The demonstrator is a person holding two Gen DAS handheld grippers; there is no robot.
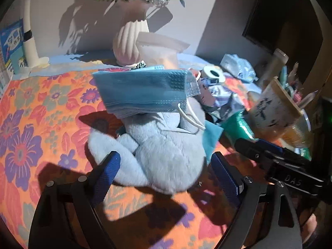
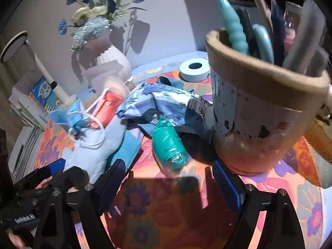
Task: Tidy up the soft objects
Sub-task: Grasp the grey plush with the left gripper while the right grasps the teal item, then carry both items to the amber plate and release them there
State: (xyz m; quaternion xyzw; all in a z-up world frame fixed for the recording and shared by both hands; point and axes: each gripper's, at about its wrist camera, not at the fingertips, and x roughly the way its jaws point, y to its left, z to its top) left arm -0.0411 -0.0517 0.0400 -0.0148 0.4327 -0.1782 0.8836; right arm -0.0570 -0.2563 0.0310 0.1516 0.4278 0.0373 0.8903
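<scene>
A pale grey-blue plush toy (image 1: 161,151) lies on the flowered cloth, with a stack of blue face masks (image 1: 145,91) resting on its far end. My left gripper (image 1: 166,166) is open, and its blue pads flank the plush's near end. In the right wrist view the plush (image 2: 93,145) lies at the left with mask loops on it. My right gripper (image 2: 170,174) is open and empty. Just beyond its fingertips lies a teal wrapped packet (image 2: 169,145).
A tall pen cup (image 2: 259,108) stands close on the right. A crumpled blue-white wrapper (image 2: 166,101), a red pouch (image 2: 109,108), a tape roll (image 2: 194,69) and a blue cloth (image 2: 126,149) crowd the middle. A ribbed vase (image 1: 129,41) stands at the wall, books (image 2: 39,101) at the left.
</scene>
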